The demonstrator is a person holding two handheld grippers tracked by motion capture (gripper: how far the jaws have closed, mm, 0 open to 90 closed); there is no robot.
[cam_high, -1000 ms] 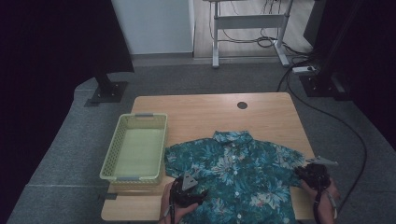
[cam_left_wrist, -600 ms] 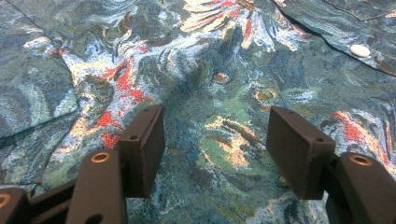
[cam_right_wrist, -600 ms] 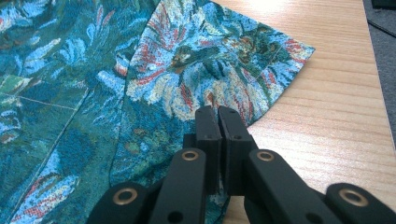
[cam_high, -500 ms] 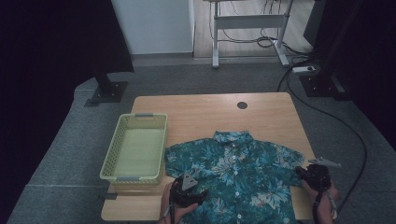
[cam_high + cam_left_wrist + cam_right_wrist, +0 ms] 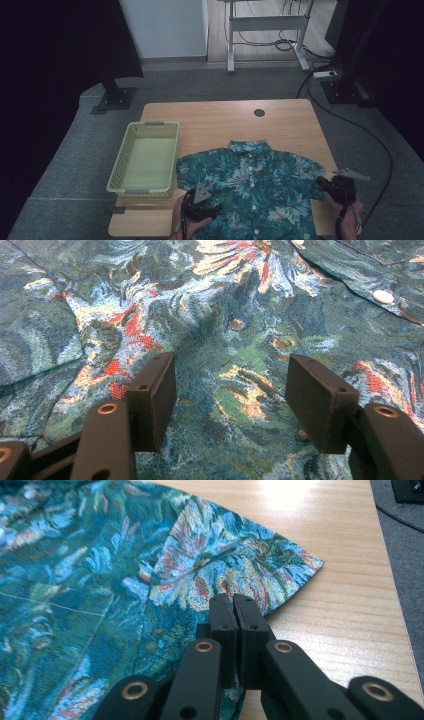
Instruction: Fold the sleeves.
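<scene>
A teal short-sleeved shirt [image 5: 250,185] with a floral print lies flat on the wooden table [image 5: 215,120], collar away from me. My left gripper [image 5: 215,206] rests at the shirt's lower left front. Its jaws stand wide open over the fabric [image 5: 235,330], with nothing between them, as the left gripper [image 5: 232,390] shows. My right gripper [image 5: 324,184] is at the end of the shirt's right sleeve [image 5: 240,565]. In its own view the right gripper [image 5: 233,602] has its jaws pressed together on the puckered sleeve cloth near the hem.
A pale green plastic basket [image 5: 145,190] stands empty on the table's left side, just beside the shirt's left sleeve. A round cable hole [image 5: 259,113] sits near the far edge. The table's right edge [image 5: 395,605] runs close to the pinched sleeve.
</scene>
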